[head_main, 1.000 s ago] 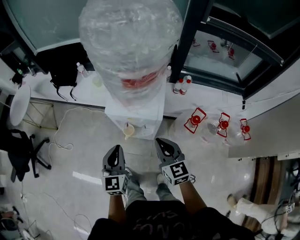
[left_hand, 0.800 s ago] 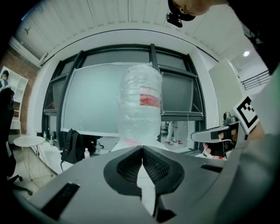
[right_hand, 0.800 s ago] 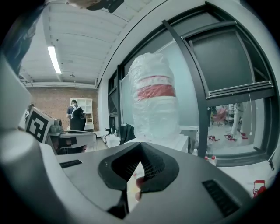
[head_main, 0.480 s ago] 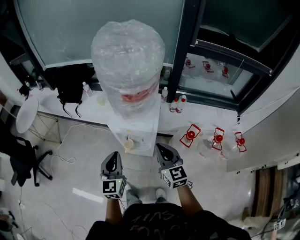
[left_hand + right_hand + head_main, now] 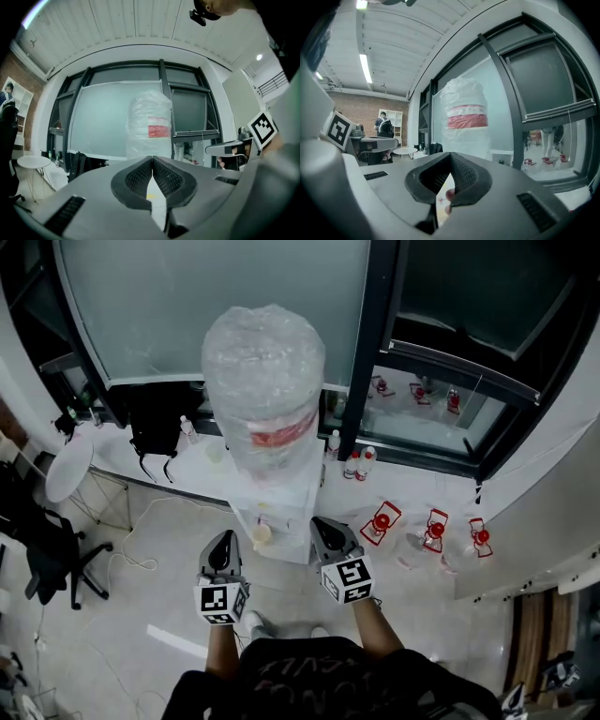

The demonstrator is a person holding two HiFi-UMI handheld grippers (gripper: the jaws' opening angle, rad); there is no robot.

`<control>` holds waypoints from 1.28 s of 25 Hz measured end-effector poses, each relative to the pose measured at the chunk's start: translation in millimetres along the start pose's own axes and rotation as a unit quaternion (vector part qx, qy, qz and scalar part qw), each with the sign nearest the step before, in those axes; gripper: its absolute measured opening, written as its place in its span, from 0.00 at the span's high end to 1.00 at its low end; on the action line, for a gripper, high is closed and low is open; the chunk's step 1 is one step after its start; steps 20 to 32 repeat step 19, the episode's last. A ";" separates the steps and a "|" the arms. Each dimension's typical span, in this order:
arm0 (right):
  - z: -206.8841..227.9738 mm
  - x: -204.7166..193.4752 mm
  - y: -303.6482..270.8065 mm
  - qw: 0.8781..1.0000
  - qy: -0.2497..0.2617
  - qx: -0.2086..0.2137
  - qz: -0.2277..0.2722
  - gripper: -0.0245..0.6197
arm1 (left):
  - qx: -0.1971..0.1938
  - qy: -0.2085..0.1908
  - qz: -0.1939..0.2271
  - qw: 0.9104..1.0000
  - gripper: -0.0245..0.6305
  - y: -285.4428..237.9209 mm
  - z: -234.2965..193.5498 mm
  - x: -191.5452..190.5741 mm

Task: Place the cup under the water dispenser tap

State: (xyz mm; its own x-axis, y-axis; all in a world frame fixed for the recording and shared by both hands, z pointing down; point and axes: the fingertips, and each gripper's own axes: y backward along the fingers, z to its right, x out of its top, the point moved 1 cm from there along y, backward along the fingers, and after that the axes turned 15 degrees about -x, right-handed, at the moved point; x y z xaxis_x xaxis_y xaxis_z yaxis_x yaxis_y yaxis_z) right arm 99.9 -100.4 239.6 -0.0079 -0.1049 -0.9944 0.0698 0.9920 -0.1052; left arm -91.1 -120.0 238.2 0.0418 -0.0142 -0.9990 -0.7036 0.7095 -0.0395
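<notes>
Both tools, the left gripper (image 5: 224,542) and the right gripper (image 5: 324,528), have risen and drawn back from the water dispenser (image 5: 281,521) since the earlier frames, and the dispenser now shows smaller. Each gripper has its jaws pressed together on nothing and is held roughly level in front of the dispenser. The cup (image 5: 262,534) stands at the dispenser's front under the taps, apart from both grippers; placement is judged complete.

Bare floor (image 5: 281,585) lies open before the water dispenser (image 5: 286,521); a cup (image 5: 261,533) occupies its front, a black post (image 5: 361,343) flanks it.
</notes>
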 end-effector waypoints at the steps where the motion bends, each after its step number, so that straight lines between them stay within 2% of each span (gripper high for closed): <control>1: -0.2 2.9 0.3 1.000 0.002 0.002 0.002 0.94 | 0.000 -0.004 0.000 1.000 0.94 0.3 0.8 3.4; 11: 2.2 12.0 -4.7 1.000 0.016 0.005 0.003 0.94 | -0.010 -0.014 0.009 1.000 0.94 -4.9 -2.8 21.7; 32: 1.6 13.7 -19.8 1.000 0.027 0.003 0.002 0.94 | -0.015 -0.016 0.012 1.000 0.94 -17.9 -14.8 23.7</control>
